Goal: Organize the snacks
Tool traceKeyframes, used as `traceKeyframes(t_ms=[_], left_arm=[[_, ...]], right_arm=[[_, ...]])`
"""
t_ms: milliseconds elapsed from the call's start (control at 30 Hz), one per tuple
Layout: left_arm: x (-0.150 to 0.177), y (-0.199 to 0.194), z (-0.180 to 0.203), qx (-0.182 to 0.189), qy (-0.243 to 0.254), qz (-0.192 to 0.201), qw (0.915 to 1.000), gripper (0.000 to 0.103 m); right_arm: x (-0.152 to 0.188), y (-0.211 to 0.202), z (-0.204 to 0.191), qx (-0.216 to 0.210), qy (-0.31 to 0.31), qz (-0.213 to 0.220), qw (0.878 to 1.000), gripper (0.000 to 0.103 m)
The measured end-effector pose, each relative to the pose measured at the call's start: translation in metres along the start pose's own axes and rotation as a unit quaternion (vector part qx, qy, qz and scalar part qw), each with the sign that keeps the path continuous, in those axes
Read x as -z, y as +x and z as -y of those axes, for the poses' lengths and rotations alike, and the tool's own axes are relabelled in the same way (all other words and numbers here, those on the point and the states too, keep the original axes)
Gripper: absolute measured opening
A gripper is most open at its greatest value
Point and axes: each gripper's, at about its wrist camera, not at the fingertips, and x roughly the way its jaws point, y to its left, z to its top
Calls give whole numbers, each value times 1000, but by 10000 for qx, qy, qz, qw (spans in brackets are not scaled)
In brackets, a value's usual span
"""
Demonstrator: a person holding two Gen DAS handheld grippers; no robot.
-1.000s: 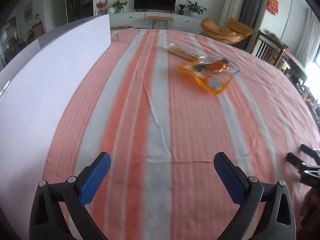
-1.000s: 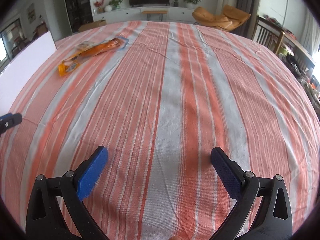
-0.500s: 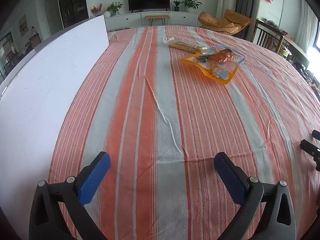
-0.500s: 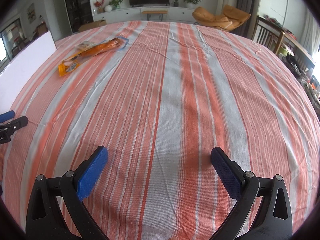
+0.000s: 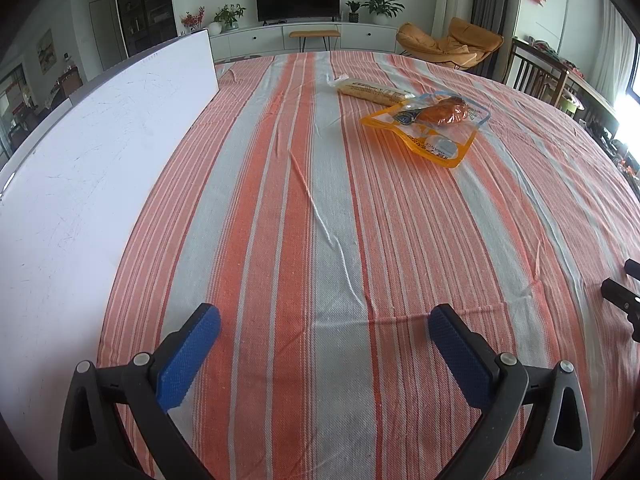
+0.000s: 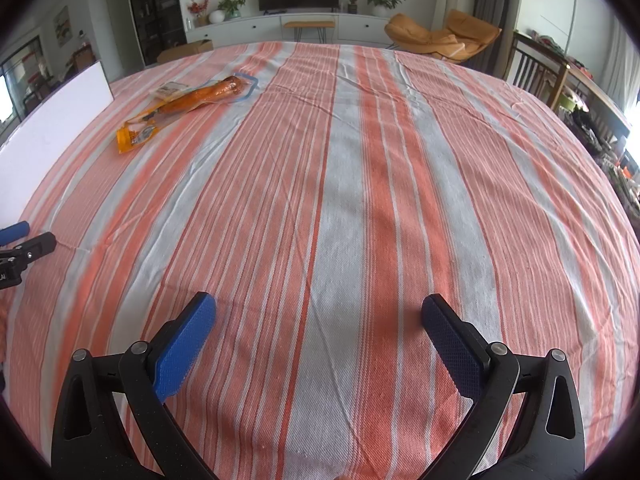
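both grippers hung over the striped tablecloth [image 5: 320, 240], well short of the snacks. the left gripper [image 5: 320, 322] had its jaws spread wide with nothing between them, and so did the right gripper [image 6: 318, 312]. far ahead lay an orange snack packet [image 5: 430, 124] touching a pale wrapped snack [image 5: 370, 90] behind it. a white board [image 5: 80, 184] stood along the left edge
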Motion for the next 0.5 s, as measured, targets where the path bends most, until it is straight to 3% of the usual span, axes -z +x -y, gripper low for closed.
traceKeyframes(t_ms=[333, 500], left_arm=[[0, 0, 0, 2, -5, 3, 10000, 103], [6, -4, -5, 156, 238, -29, 9996, 103]], right_arm=[[0, 0, 0, -2, -2, 2, 10000, 103], [0, 0, 0, -6, -4, 3, 10000, 103]])
